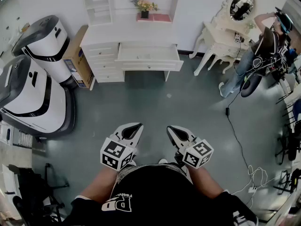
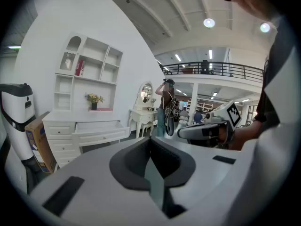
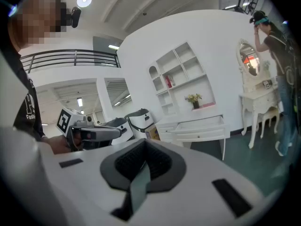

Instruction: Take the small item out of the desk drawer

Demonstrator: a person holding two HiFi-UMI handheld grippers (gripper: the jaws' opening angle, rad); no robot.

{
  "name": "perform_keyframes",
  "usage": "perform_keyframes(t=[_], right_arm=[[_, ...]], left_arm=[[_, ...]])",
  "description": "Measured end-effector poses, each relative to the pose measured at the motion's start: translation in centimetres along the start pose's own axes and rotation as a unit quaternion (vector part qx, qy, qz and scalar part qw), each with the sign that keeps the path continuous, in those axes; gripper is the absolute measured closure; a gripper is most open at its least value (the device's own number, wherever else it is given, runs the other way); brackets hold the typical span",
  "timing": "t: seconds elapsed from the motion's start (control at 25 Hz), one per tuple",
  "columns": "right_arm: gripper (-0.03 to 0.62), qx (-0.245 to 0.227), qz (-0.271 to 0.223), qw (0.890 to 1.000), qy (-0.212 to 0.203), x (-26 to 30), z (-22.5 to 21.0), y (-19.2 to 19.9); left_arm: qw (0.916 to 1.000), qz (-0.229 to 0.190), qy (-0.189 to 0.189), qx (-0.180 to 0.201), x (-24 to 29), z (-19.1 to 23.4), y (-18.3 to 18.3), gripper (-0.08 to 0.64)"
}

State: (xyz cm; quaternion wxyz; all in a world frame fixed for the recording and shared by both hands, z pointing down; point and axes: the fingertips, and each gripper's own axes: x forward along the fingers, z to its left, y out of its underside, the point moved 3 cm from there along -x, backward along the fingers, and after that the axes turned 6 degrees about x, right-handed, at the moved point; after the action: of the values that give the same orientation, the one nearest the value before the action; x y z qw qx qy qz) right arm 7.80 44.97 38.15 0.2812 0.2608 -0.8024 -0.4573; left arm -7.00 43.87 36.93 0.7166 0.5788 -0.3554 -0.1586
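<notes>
Two empty grippers face the counter from well back: left gripper shut, right gripper shut too, likely poised to approach. Its drawer stands open; any small item inside is too distant to see.

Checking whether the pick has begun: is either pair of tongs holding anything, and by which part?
Nothing is held: the left tongs and right tongs are both shut and empty, far from the open desk drawer.
</notes>
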Motion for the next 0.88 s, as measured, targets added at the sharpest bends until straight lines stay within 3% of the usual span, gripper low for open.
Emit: perform_keyframes(t=[0.4,0.6,0.72,0.88], right_arm=[[0.586,-0.015,0.007,1.0,-0.002,0.6,0.5,0.2],[0.584,0.011,-0.006,1.0,-0.027,0.8,1.2,-0.2],[0.584,-0.01,-0.013,0.999,-0.04,1.2,2.6,-0.6],[0.583,-0.03,0.001,0.999,-0.024,1.6,2.9,0.2]], left_arm=[[1.0,0.002,0.002,0.009,-0.1,-0.4,0.5,0.546],[1.0,0.002,0.004,0.001,-0.2,0.1,0.5,0.546],[0.9998,-0.002,0.008,-0.016,-0.4,0.5,0.9,0.546],[0.9997,-0.004,0.008,-0.025,-0.8,0.7,1.2,0.546]])
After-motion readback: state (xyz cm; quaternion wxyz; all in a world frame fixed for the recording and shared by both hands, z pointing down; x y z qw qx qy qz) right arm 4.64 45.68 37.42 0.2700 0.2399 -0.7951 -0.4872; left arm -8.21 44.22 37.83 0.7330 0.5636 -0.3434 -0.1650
